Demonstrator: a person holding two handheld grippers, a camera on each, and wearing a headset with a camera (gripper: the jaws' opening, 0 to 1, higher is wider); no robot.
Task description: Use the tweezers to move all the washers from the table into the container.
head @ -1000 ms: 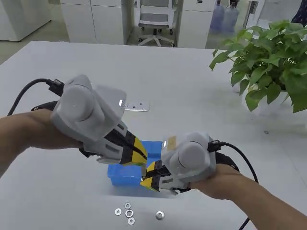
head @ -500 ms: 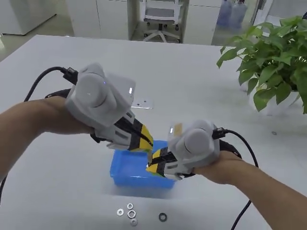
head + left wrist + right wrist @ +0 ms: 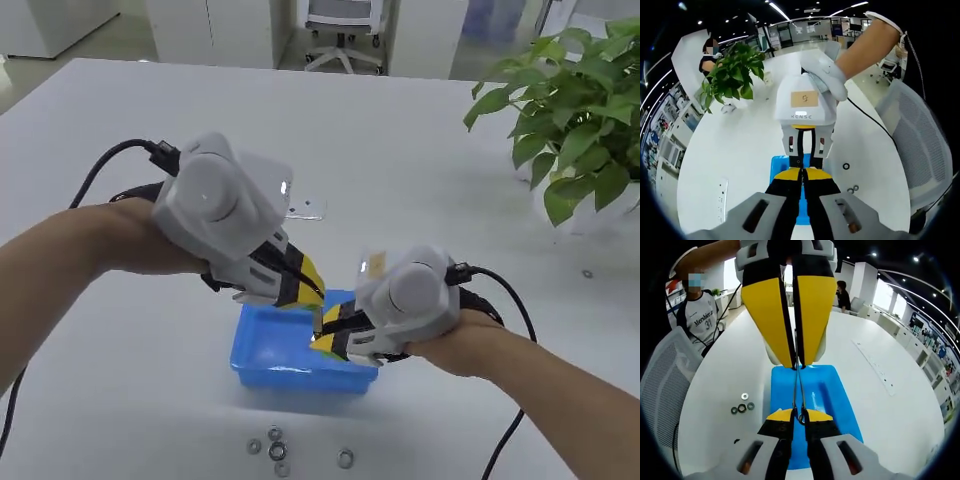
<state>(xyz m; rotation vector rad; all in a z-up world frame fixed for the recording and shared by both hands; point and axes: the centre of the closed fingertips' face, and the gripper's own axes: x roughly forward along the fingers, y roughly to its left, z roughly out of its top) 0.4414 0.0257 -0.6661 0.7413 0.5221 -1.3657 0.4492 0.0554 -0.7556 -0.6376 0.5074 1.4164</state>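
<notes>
A person at a white bench [image 3: 470, 180] holds 2 tools tip to tip above a blue container [image 3: 262, 368]. The left tool [image 3: 308, 287] and the right tool [image 3: 323, 341] both look clamped, jaws almost together, on thin metal tweezers [image 3: 796, 387] strung between them, 1 tool at each end. The tweezers' long axis runs from tool to tool, along the length of the container. A small dark ring at the right tool's jaws is too small to identify. The washers [image 3: 276, 449] lie on the bench just outside the container's near wall, toward the person: a small cluster, and 1 washer [image 3: 345, 458] apart to its right. The right tool is the nearer one, with nothing in the way. A power strip [image 3: 306, 209] and a potted plant [image 3: 580, 110] sit well beyond.
</notes>
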